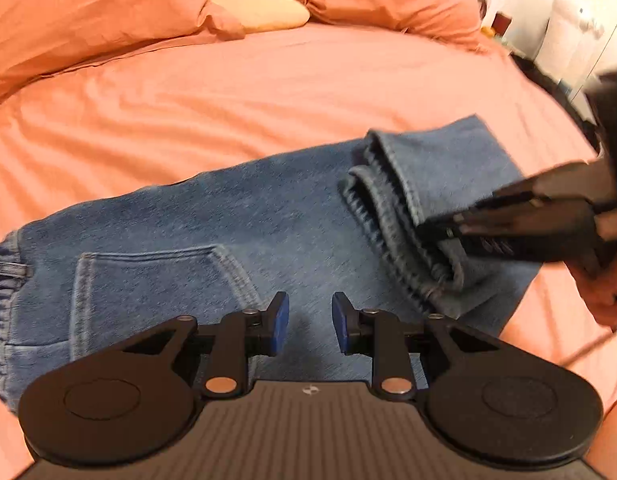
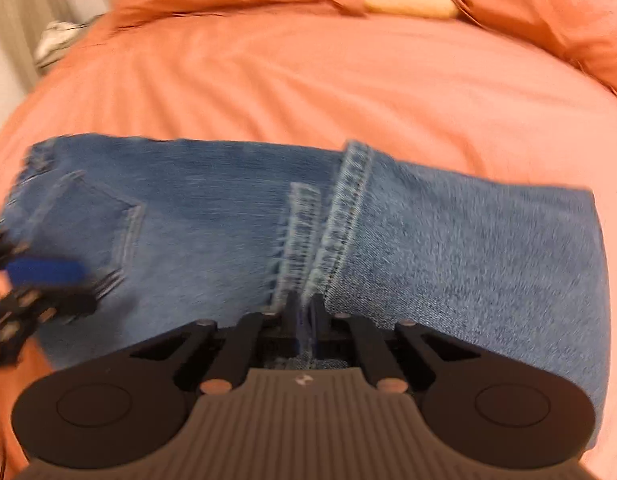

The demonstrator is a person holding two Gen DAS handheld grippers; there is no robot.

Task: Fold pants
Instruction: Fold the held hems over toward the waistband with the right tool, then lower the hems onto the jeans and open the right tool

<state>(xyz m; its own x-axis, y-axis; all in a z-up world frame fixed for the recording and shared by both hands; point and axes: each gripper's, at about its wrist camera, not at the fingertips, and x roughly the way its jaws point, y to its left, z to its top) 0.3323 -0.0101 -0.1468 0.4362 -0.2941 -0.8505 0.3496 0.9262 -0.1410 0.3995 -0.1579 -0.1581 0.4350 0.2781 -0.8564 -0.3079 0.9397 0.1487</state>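
Blue jeans (image 1: 212,216) lie across the bed, waistband and back pocket (image 1: 156,284) at the left, legs folded back so the hems (image 1: 392,216) lie on top near the middle. My left gripper (image 1: 310,322) is open and empty just above the seat of the jeans. My right gripper (image 2: 304,312) is shut on the near corner of the leg hems (image 2: 328,232); it shows from the side in the left wrist view (image 1: 440,232). The jeans (image 2: 212,232) fill the right wrist view, and my left gripper shows blurred at its left edge (image 2: 44,276).
The jeans lie on an orange-pink bed sheet (image 1: 248,92). Two orange pillows (image 1: 88,12) and a pale cushion (image 1: 256,4) lie at the head of the bed. White furniture (image 1: 580,20) stands beyond the bed's right edge.
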